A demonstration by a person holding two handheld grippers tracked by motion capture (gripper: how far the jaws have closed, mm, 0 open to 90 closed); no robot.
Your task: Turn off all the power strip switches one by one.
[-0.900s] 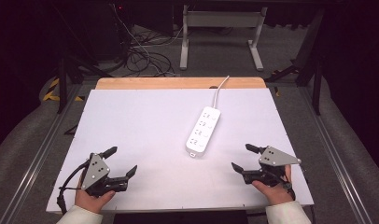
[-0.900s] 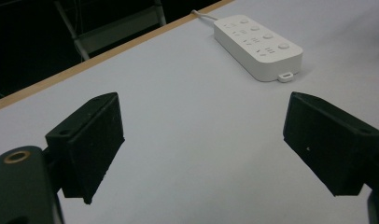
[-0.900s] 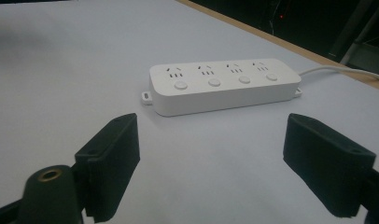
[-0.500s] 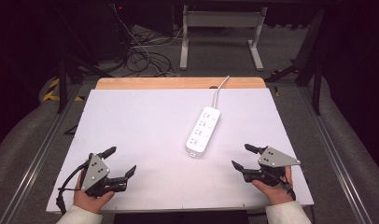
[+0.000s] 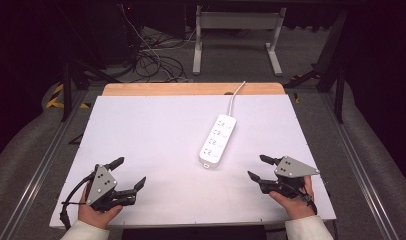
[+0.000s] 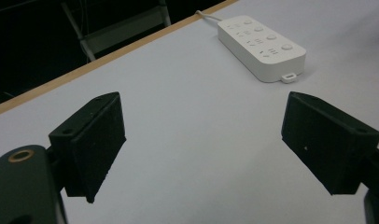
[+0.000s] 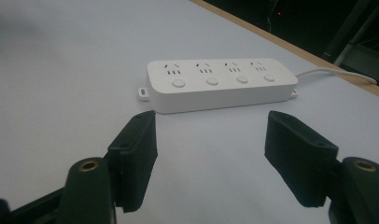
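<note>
White power strip (image 5: 218, 140) on table, left gripper (image 5: 125, 173) and right gripper (image 5: 257, 167) jaws spread, holding nothing

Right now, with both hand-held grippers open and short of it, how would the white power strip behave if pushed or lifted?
The power strip looks like a rigid plastic block lying flat on the table, so it would probably slide, not roll or tip. Its cord trails off the far edge and may tug it back or pivot it. The smooth casing could be slippery.

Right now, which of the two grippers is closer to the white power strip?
The right gripper: it sits just beside the near end of the power strip, while the left gripper lies farther across the white table. Both jaws stand open.
</note>
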